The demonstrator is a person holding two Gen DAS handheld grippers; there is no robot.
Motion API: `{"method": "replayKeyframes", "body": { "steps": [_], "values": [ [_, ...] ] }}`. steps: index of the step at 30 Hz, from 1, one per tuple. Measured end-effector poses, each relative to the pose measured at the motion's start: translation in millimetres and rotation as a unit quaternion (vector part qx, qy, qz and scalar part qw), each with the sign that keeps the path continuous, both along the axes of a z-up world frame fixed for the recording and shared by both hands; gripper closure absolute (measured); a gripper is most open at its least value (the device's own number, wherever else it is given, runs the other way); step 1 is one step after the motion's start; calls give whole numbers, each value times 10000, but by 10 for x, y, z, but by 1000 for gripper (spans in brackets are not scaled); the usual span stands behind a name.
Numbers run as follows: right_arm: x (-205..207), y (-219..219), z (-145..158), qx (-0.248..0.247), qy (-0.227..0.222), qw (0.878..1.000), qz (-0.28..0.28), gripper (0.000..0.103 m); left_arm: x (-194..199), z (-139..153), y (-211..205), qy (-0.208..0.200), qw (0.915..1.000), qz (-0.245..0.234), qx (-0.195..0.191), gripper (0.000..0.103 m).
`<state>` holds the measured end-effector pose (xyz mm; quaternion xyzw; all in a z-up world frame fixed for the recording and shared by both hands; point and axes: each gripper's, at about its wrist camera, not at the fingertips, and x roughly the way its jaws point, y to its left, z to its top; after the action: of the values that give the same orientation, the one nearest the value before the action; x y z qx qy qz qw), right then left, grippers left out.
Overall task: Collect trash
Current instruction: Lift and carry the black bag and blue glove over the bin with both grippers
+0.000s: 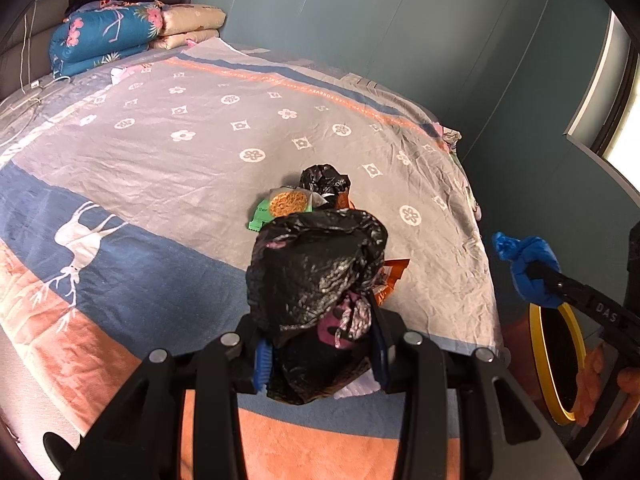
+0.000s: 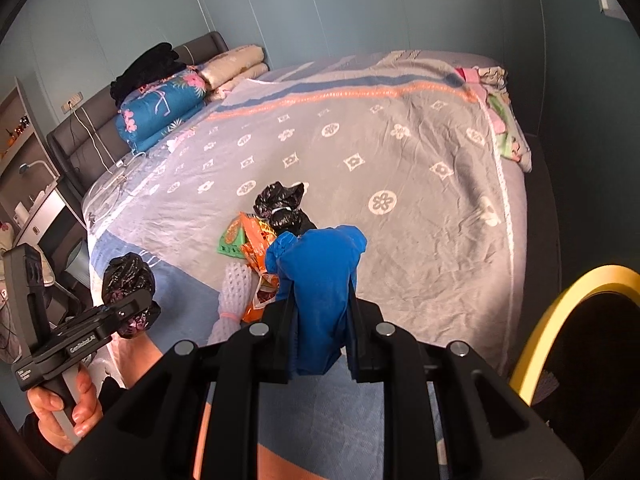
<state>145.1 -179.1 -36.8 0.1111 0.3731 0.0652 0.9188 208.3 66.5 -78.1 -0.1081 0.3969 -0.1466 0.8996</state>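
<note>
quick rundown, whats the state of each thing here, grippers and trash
left gripper: shut on black bag
black bag: held up, off the bed
right gripper: shut on blue bag
blue bag: held, knotted
tied black bag: lying on bed
orange wrapper: lying on bed, crumpled
bin: open

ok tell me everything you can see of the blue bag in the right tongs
The blue bag is a small bundle of thin, crinkled plastic, bright blue and opaque, bunched into a knot-like lump at its top. It stands roughly upright, clamped between the two black fingers of the right tongs, lifted off the bed. In the left wrist view it hangs above a yellow-rimmed bin. Its contents are hidden.
</note>
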Motion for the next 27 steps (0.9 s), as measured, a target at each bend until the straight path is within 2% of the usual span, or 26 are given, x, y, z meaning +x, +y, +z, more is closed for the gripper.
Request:
{"method": "replayKeyframes", "body": {
  "steps": [12, 17, 27],
  "values": [
    [-420, -259, 325, 47, -319, 9994, -125, 85, -176, 293, -140, -151, 9998, -71, -47, 67],
    [-601, -417, 450, 57, -402, 9988, -271, 85, -231, 424, -352, -188, 9997, -154, 1, 67],
    [-963, -772, 621, 139, -579, 9965, -594, 85, -318, 631, -875, -203, 9978, -577, -253, 67]
  ]
}}
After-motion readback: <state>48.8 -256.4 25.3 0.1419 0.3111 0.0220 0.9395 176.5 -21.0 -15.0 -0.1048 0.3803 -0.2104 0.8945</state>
